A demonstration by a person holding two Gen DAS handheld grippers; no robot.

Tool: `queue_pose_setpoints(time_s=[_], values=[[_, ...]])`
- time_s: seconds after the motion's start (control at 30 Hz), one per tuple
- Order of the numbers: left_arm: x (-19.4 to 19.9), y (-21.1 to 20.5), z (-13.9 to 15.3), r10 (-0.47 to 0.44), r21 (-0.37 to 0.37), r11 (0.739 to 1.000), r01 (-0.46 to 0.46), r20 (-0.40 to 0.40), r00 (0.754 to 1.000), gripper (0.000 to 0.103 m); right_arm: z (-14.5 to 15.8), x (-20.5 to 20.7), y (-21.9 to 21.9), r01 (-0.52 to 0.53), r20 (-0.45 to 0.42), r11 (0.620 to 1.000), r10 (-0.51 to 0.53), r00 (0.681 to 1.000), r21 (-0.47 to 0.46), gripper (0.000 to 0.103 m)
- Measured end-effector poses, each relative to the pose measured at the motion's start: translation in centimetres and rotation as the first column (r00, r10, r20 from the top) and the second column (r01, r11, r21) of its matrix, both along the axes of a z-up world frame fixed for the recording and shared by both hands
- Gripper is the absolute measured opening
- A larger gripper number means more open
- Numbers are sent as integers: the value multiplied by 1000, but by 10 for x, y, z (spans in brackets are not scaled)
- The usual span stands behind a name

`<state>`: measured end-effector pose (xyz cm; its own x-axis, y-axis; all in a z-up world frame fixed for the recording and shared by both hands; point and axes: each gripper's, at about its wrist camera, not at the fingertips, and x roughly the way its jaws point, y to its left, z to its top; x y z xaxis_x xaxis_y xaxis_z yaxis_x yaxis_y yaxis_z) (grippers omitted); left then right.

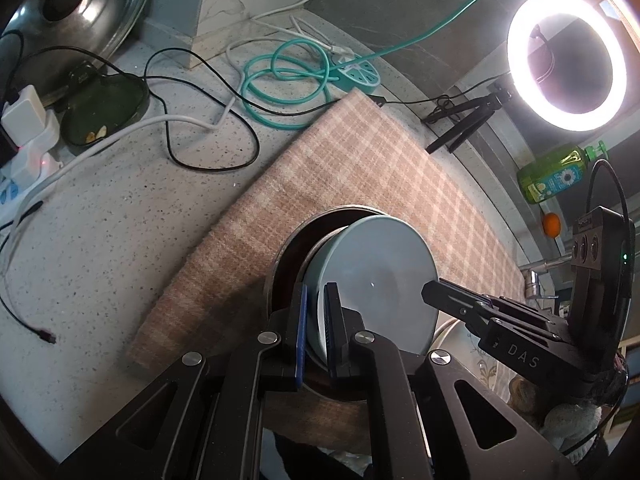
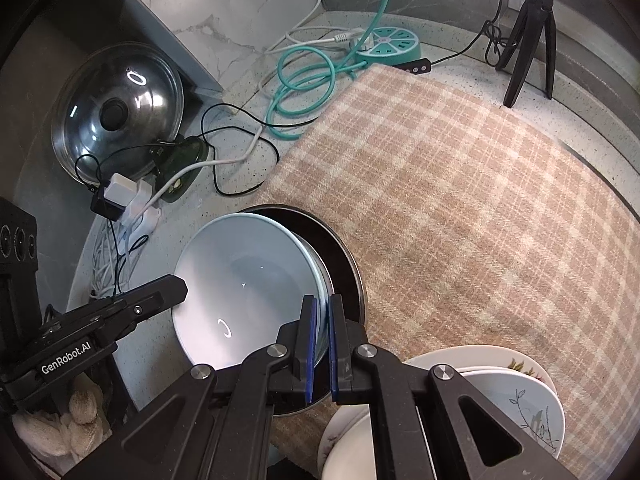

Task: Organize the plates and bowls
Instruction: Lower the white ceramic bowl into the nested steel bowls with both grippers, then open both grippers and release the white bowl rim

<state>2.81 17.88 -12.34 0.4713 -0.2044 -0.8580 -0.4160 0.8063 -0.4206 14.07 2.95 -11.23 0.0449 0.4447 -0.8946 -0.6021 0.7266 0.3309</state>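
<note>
The pale blue plate (image 1: 380, 276) is taken as the landmark, and it is held tilted over a dark metal-rimmed bowl (image 1: 296, 248), its lower edge inside the bowl's mouth. Nearest to each camera, the plate's rim is pinched on opposite sides: the left tool (image 1: 316, 332) is pressed together on the edge closest to its own camera, and the right tool (image 2: 322, 344) is clamped on the opposite edge, so the plate is carried between both. Just beside the plate, on the right tool's side, a stack of white floral plates (image 2: 520, 400) is seen resting on the checked cloth (image 2: 460, 200), close enough that the right tool's frame overhangs it. The step in hand is judged to be the setting down of the blue plate onto or into the dark bowl. For this to be done well, the plate should be levelled before it is lowered, both sides being brought down together so that neither rim slips from its pinch; the grips should be loosened only once the weight is borne by the bowl, and the right tool should be drawn back without the white stack being knocked. Beyond the plate, the cloth is spread over the speckled tabletop (image 1: 120, 208). Farther off, loose cables, a teal power strip (image 2: 390, 42), a steel pot lid (image 2: 116, 112) and a lit ring lamp (image 1: 566, 62) are found, well apart from the plate and not in its path.
</note>
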Motion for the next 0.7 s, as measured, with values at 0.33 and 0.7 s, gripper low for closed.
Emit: queue_pose_setpoints(time_s=[0.33,0.7], values=[[0,-4,0,-17,18,1000,17,1,1000,6,2,-1,1,-14,0,1000,14,1000,5,8],[-8,-9,17,-31,125,992,25,49,998,10,16,-7,-8,-20,79,999,18,997,27,25]])
